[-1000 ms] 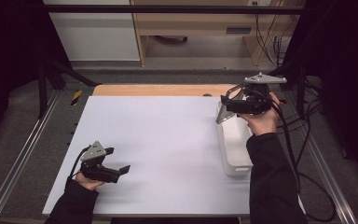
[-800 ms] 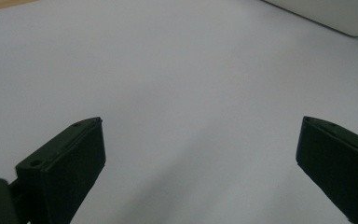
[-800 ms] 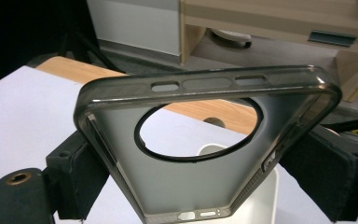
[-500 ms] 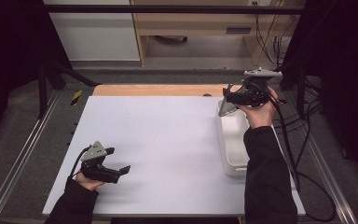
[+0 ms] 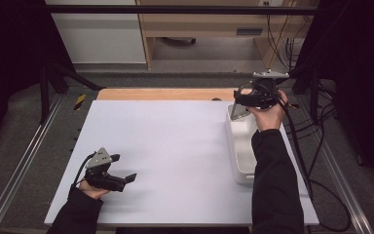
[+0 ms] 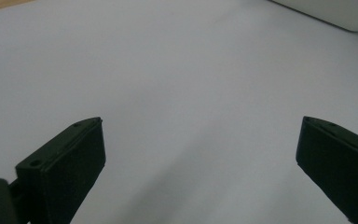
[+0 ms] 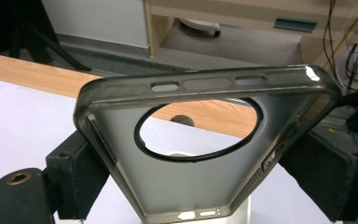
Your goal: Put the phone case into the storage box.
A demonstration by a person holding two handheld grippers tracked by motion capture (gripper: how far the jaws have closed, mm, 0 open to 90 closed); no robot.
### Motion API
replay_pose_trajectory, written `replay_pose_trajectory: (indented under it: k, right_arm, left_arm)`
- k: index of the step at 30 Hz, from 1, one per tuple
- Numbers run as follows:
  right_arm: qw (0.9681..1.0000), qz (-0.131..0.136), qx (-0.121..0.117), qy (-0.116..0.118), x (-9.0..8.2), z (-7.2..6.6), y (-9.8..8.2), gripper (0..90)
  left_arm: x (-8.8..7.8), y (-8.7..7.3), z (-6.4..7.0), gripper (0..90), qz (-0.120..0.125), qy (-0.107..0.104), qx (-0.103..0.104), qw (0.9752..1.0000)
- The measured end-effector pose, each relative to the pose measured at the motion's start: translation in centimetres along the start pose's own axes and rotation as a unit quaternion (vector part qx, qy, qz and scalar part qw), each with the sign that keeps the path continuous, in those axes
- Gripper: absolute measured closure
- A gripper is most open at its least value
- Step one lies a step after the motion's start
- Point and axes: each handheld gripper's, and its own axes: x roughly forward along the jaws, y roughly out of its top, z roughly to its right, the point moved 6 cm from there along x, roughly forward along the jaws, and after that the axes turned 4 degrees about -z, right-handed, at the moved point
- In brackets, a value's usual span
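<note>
Holding a smoky translucent phone case in my right gripper, above the far end of the white tray.

My right fingers clamp the case by its two long edges, its round camera cutout facing the lens; it seems clear of the tray, though I can't be sure. My left gripper rests low over the white surface near its front-left corner, well apart, fingers spread wide with nothing between them.
</note>
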Motion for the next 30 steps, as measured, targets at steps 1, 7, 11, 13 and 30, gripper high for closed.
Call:
replay_pose_trajectory:
  k: [1, 7, 11, 13, 30]
  right_arm:
    - [1.0000, -0.003, 0.002, -0.003, 0.2, 0.0, -0.1, 12.9]
    - [0.9998, -0.009, 0.008, -0.019, 1.7, 0.5, -0.6, 12.9]
    - [0.9996, -0.012, 0.014, -0.022, 2.6, 0.6, -0.9, 12.9]
    - [0.9995, -0.015, 0.016, -0.024, 3.1, 0.5, -1.0, 13.0]
    - [0.9981, -0.045, 0.016, -0.040, 5.9, 0.7, -2.6, 12.9]
  left_arm:
    - [0.0, 0.0, 0.0, 0.7, 0.000, 0.000, 0.000, 1.0000]
    - [0.1, 0.0, 0.0, 0.7, -0.001, 0.000, 0.000, 1.0000]
    - [0.1, -0.1, 0.0, 0.7, -0.003, 0.000, 0.001, 1.0000]
    - [0.2, -0.1, 0.0, 0.7, -0.004, 0.000, 0.001, 1.0000]
    - [0.3, -0.1, 0.1, 0.7, -0.008, -0.001, 0.005, 1.0000]
